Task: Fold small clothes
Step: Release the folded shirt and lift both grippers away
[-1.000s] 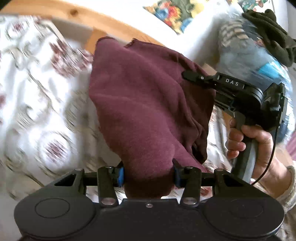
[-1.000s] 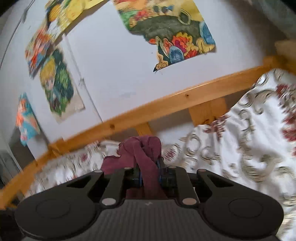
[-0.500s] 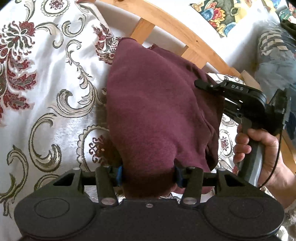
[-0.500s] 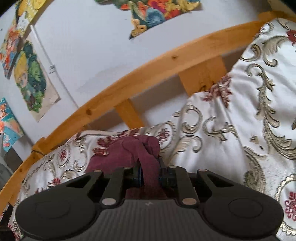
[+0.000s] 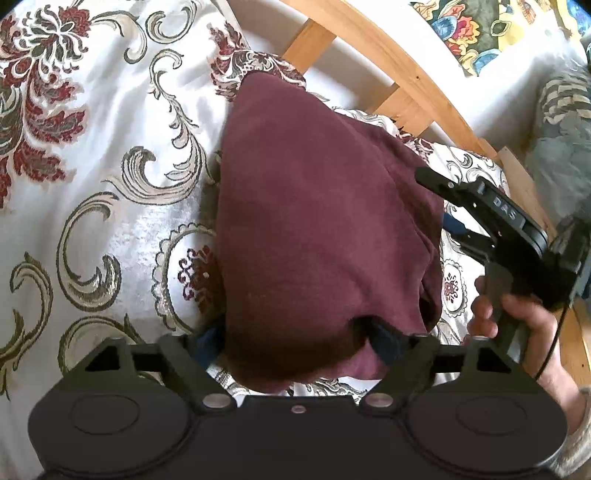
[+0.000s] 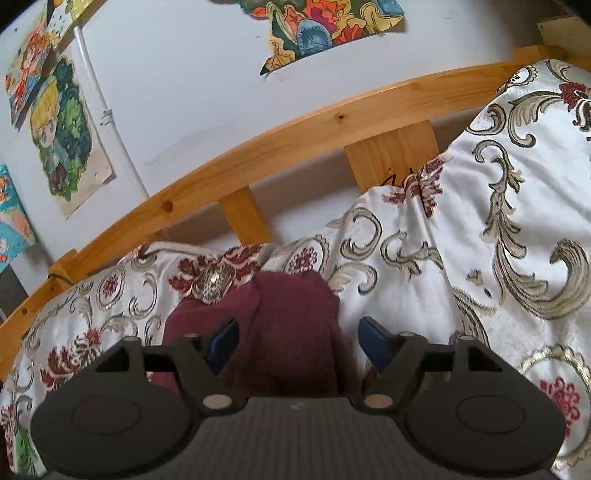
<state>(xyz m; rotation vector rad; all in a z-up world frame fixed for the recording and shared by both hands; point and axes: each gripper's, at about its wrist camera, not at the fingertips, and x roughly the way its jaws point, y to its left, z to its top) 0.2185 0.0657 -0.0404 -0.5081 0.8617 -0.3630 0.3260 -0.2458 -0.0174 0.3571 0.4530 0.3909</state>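
Spreading apart, the jaws of the left hand-held gripper (image 5: 295,341) stand wide on either side of the near end of a maroon garment (image 5: 325,229), and its blue pads (image 5: 386,341) sit at the cloth's edges; whether they still touch it is hard to tell, since the fabric bulges over them. From there the garment runs away from the left hand-held gripper as a rounded, doubled-over heap, lying on the bed's white bedspread (image 5: 103,155) with its red flowers and grey scrolls.

At the garment's right edge, the right hand-held gripper (image 6: 299,341) reaches in from the side, gripped by a hand (image 5: 517,321) with a light sleeve cuff at the wrist. Its jaws are opening too: in its own view the blue pads (image 6: 373,341) stand clear of a bunched maroon fold that lies between them, resting on the bedspread.

Beyond the garment a wooden bed rail (image 6: 332,122) curves along a white wall with colourful pictures (image 6: 325,26).
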